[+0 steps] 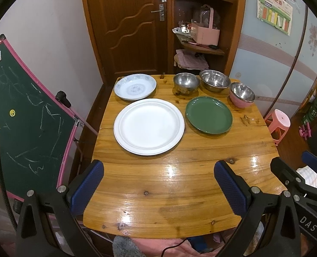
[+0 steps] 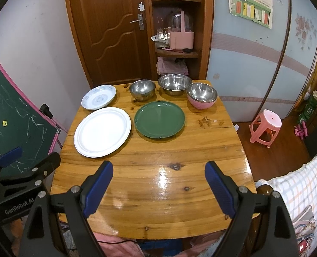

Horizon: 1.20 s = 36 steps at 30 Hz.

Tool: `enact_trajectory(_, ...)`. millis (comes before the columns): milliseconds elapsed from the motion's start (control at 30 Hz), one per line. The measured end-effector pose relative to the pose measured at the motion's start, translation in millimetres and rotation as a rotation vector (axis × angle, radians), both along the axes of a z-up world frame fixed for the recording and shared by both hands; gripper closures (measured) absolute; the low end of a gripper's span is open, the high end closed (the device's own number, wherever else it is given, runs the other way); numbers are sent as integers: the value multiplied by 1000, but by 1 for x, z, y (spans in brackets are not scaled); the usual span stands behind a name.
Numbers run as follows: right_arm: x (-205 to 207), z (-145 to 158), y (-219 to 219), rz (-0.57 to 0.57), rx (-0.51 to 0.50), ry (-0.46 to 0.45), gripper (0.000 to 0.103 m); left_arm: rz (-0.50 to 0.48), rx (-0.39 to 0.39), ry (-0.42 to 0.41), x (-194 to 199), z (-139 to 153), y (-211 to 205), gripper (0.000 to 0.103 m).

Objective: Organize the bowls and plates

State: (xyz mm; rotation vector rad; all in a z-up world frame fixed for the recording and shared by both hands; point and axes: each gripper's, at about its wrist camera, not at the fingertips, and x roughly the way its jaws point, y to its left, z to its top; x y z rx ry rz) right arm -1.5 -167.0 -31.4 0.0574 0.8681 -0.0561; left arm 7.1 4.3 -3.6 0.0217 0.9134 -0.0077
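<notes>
A large round white plate point(image 1: 148, 126) and a smaller glossy green plate point(image 1: 209, 114) are sitting mid-table. At twelve o'clock behind them, a blue-patterned white dish point(image 1: 135, 86), two bare steel bowls point(image 1: 186, 82) point(image 1: 215, 80) and a steel bowl nested in a pink bowl point(image 1: 241, 95) are lining the far edge of the varnished wooden table point(image 1: 171, 190). Only the right wrist view is showing the checked cloth point(image 2: 297, 184) at four o'clock. The left gripper point(image 1: 158, 184) and right gripper point(image 2: 158, 184) are hanging released, holding nothing, over the bare near half.
</notes>
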Motion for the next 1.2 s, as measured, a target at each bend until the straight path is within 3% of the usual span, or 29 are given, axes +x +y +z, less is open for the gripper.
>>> enact_trajectory(1200,-4,9,1,-11,-22,-13,15,16,-42,-7,-4,-1,9,1)
